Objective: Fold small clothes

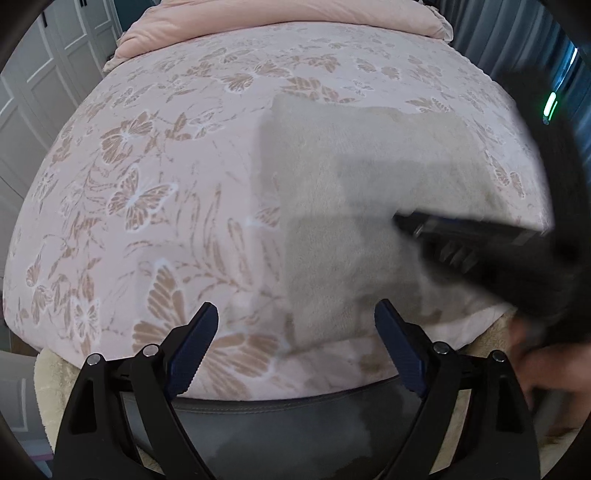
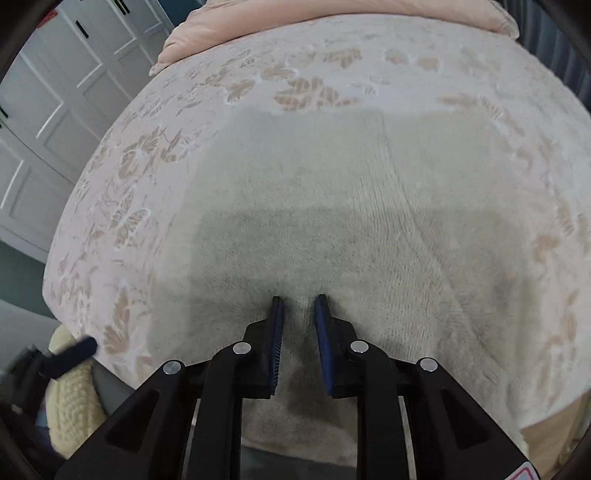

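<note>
A cream fleece garment lies flat on the bed, folded into a rough rectangle, and it fills the middle of the right wrist view. My left gripper is open and empty, held above the garment's near left corner. My right gripper has its jaws narrowly apart with a ridge of the cream fleece between the pads near the garment's near edge. It appears blurred over the garment's right side in the left wrist view.
The bed carries a pink bedspread with tan butterflies and a pink pillow at the far end. White cupboard doors stand to the left. A yellow knitted item and a grey bed frame edge lie below the near edge.
</note>
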Tool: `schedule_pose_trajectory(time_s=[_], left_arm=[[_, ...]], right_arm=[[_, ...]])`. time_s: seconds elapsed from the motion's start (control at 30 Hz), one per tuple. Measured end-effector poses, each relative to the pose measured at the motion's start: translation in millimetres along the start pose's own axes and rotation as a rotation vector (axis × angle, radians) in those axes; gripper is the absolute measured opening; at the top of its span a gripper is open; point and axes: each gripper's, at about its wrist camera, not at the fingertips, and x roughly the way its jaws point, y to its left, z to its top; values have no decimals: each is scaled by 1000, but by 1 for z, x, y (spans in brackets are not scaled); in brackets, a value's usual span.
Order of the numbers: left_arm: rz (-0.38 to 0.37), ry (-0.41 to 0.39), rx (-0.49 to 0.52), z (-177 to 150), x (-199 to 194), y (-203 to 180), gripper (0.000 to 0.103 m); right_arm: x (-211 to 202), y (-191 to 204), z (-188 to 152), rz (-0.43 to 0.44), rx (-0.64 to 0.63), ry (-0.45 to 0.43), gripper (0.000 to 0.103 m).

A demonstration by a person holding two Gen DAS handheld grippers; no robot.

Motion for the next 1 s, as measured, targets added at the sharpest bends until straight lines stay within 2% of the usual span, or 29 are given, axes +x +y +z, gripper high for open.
schedule_pose_trajectory(time_s=[0.03,0.1,0.17,0.2,0.23,0.3,0.37,0.4,0.43,0.47,0.53,0.57,0.6,0.7,0.73,0.8,0.83,0.87,0.93,1.0], left_arm=[[6,3,-7,-2,1,4,85],[8,17,-26,-5,4,11,85],[6,32,-43,-7,8,15,85],[9,39,-49,-8,9,16,85],[11,42,-51,-9,10,17,85],[15,38,-47,-10,9,17,85],[20,28,-38,-10,6,15,85],[21,29,-34,-10,6,14,85],[15,33,-32,-10,6,13,85],[10,32,-32,-10,5,12,85],[1,32,-26,-10,6,9,85],[-3,35,-20,-11,6,7,85],[-8,38,-14,-11,7,5,85],[-23,49,-5,-13,11,-4,85],[-27,52,-3,-13,12,-6,85],[-35,55,16,-14,12,-14,85],[-36,51,33,-15,10,-18,85],[-34,45,43,-16,8,-20,85],[-31,31,57,-16,4,-21,86],[-40,19,48,-15,2,-19,88]], right_arm=[[-13,6,2,55,-5,-29,20],[-20,15,2,66,-37,-35,20],[-3,27,-6,82,-63,17,20],[20,28,-15,96,-69,96,20],[35,28,-22,88,-70,123,20],[31,25,-26,105,-55,94,18],[10,18,-21,115,-11,69,18],[-15,10,-21,98,6,7,19],[-29,3,-20,58,18,-40,22],[-48,-11,-24,-9,39,-95,38],[-67,-40,-36,-114,93,-160,57],[-73,-62,-47,-158,138,-158,57],[-73,-74,-54,-164,168,-140,57],[-52,-107,-77,-132,266,-53,57],[-45,-111,-83,-107,286,-42,56],[-43,-120,-90,-71,333,-59,33],[-50,-122,-90,-30,349,-89,12],[-58,-121,-91,-21,355,-125,12],[-78,-120,-89,-63,322,-189,11],[-69,-129,-93,-72,322,-147,11]])
